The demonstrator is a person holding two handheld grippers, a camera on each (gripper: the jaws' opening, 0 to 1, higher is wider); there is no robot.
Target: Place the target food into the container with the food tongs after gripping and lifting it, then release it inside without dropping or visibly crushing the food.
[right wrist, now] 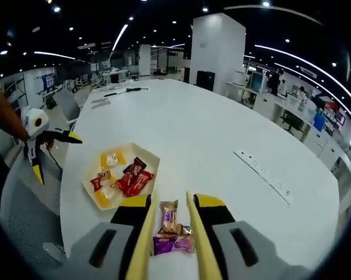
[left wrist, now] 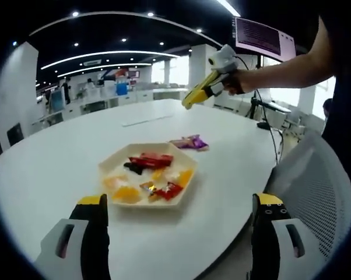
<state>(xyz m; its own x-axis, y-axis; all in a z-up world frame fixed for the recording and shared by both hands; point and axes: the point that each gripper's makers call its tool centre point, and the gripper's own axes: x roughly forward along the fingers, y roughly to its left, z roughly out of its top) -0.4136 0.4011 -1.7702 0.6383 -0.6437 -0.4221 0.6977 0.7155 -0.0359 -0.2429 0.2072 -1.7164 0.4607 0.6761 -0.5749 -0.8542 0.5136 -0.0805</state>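
- The hexagonal cream tray sits on the white round table, holding wrapped sweets in red, orange and yellow; judged from the task it is the container, placed within easy reach of both hands
- In the left gripper view a purple-wrapped snack lies on the table just beyond the tray at about 1 o'clock from it, apart from the rim
- In the right gripper view the same purple-wrapped snack shows as two or three small packets at 6 o'clock, with the tray at about 10 o'clock from them
- The right gripper carries yellow food tongs whose blades run up either side of the packets; the blades look narrowly parted and close to the wrappers, but I cannot tell whether they are pressing on them or whether the packets are off the table
- In the left gripper view the right gripper is seen at about 1 o'clock, the person's arm reaching in from 2 o'clock, tongs angled down toward the table
- The left gripper hovers with its jaws spread wide and nothing between them, framing the tray, likely parked out of the way
- Judgement: the step is the grasp of the snack; a soft squeeze is called for so the wrappers do not slip or crush
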